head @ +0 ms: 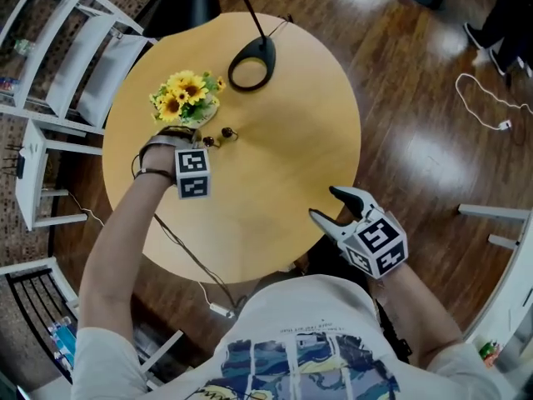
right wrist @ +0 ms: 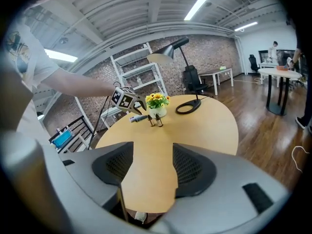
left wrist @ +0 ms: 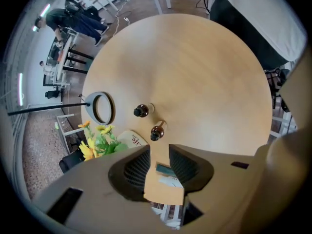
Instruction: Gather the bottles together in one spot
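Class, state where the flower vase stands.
Head view: the flower vase stands far left on the round table, left of the lamp base, with the two bottles just in front.

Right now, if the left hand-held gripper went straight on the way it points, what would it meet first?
Probably the nearer brown bottle, just ahead of the open left hand-held gripper; depth is unclear, so possibly the table top first.

Bright, even indoor light falls from ceiling strip lights (right wrist: 200, 3), leaving white glare patches on the glossy floor (head: 416, 152) and only soft shadows on the table (head: 275, 132). Both gripper views bulge fisheye-style, with dark, blurred corners; the bottles (left wrist: 157, 132) stay sharp near the centre.
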Demonstrator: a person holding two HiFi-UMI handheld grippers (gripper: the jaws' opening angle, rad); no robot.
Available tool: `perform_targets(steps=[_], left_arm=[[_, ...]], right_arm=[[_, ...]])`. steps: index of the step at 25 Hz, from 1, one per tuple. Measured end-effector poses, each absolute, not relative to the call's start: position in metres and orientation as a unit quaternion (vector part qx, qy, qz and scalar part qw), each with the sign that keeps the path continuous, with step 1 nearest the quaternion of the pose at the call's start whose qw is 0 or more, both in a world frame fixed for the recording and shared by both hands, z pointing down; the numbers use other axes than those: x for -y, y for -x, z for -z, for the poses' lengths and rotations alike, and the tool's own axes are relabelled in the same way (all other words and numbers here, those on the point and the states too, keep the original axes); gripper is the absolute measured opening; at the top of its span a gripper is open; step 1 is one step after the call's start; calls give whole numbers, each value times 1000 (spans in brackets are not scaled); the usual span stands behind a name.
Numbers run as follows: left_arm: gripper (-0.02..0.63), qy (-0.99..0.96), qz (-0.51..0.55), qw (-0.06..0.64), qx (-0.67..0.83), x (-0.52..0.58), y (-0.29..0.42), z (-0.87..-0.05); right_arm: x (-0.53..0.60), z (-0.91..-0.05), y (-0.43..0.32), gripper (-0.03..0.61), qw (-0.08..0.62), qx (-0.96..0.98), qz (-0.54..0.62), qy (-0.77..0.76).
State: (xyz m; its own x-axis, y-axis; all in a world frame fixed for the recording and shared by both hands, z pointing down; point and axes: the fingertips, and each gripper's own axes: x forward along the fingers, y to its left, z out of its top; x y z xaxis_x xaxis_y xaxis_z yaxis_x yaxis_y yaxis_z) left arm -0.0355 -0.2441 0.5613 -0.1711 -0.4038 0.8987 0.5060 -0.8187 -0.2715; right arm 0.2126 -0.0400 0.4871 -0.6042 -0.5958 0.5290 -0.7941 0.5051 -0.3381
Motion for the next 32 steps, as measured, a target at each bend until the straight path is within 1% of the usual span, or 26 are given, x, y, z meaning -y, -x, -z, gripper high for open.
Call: perform_targets(steps=[1, 4, 6, 8, 11, 16, 18, 20, 23, 28, 32], left_arm=[[130, 580, 758, 295, 34, 239, 39, -555], [130, 622, 735, 269, -8, 220, 52, -532], [134, 671, 705, 222, -59, 202, 59, -516], [138, 732, 652, 153, -125, 181, 62, -496], [138, 813, 532, 41, -232, 145, 68, -461], [151, 863, 250, -167, -405, 71, 104, -409], [155, 852, 176, -217, -443, 34, 124, -404], [155, 838, 139, -236, -472, -2, 142, -404], [155, 818, 114, -239, -510, -48, 171, -406], [156, 797, 111, -251, -538, -102, 210, -414], [156, 792, 115, -260, -539, -131, 220, -421]], right_arm=[[42, -484, -209, 275, 178, 852, -278, -407], [42, -473, -191, 275, 186, 856, -266, -403], [43, -466, -182, 275, 193, 859, -257, -398], [44, -459, -172, 275, 201, 864, -245, -390], [37, -450, -152, 275, 211, 869, -234, -382], [16, -435, -114, 275, 222, 872, -212, -382], [4, -432, -99, 275, 224, 872, -205, -384], [-9, -432, -86, 275, 228, 872, -201, -384], [-31, -435, -66, 275, 237, 874, -194, -378], [-65, -434, -40, 275, 243, 874, -188, -375], [-84, -430, -28, 275, 250, 873, -182, -376]])
